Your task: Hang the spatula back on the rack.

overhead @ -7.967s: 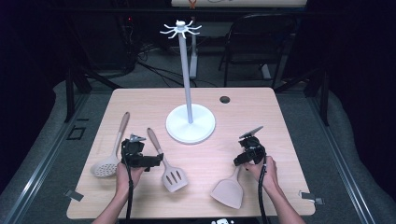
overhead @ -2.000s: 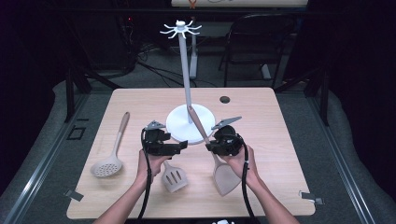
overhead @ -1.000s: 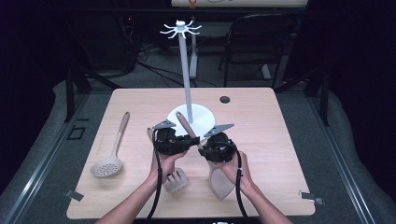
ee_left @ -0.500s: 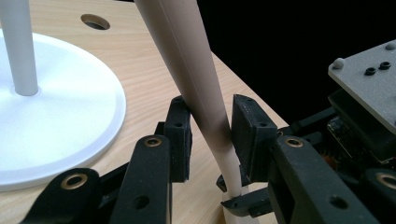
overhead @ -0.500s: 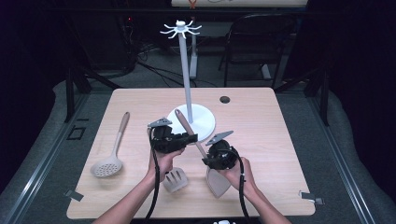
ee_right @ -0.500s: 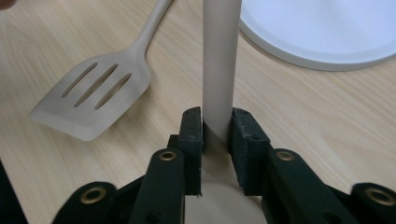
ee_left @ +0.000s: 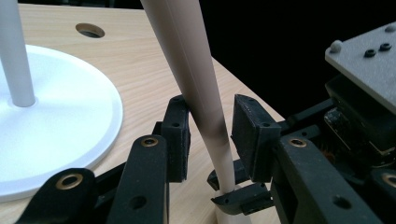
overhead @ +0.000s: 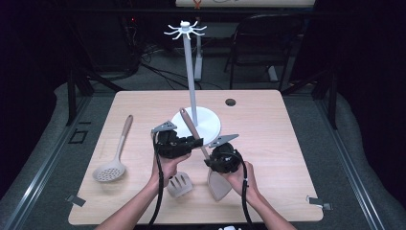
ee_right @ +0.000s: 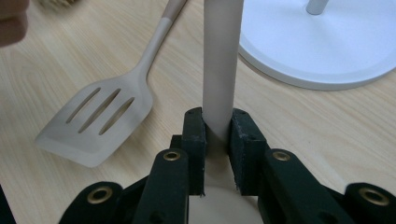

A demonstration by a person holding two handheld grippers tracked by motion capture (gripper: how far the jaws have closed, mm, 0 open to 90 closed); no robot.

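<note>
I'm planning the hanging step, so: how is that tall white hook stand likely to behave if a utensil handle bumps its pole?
The hook stand would probably resist tipping: its round base is wide and flat on the table. The thin tall pole could flex or sway near the hooks. It may slide, since the wood looks smooth.

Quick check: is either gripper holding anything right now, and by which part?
The right gripper is shut on the solid spatula, low on its handle just above the blade. The left gripper is open, its jaws astride the same handle higher up, not gripping.
</note>
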